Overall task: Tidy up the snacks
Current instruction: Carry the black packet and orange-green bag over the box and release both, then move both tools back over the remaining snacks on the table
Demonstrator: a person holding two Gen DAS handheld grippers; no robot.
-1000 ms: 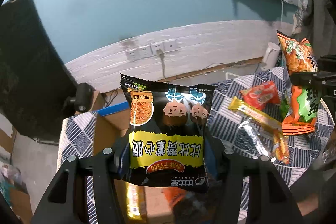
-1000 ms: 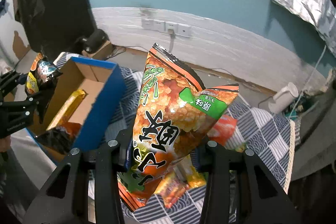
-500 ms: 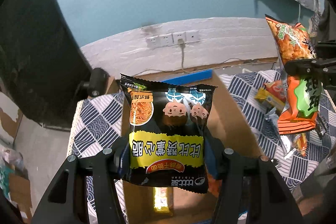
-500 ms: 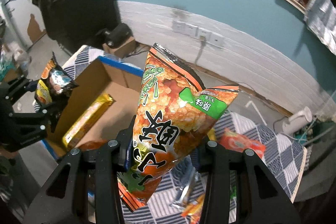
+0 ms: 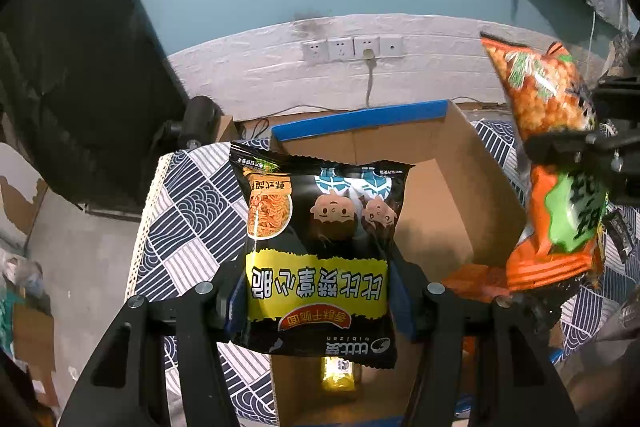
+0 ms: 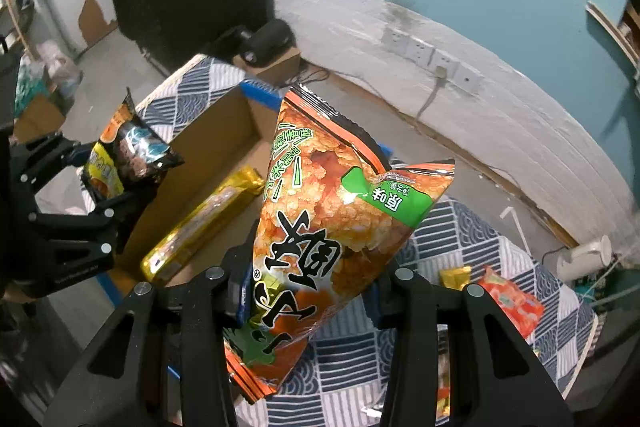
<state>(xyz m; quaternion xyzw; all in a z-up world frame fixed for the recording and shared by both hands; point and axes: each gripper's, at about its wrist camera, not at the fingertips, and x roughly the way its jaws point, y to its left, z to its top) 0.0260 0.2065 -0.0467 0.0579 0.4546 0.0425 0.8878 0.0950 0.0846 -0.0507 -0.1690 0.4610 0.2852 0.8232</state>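
While the left gripper (image 5: 318,303) clamps the black noodle packet (image 5: 320,259) over the open cardboard box (image 5: 460,195), the right gripper (image 6: 310,291) pinches the orange snack bag (image 6: 336,227) above the box's edge, gold packet (image 6: 202,223) lying inside

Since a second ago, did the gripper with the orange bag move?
Yes. The right gripper with the orange snack bag swung left, toward the cardboard box; the wall sockets slid right in its view.
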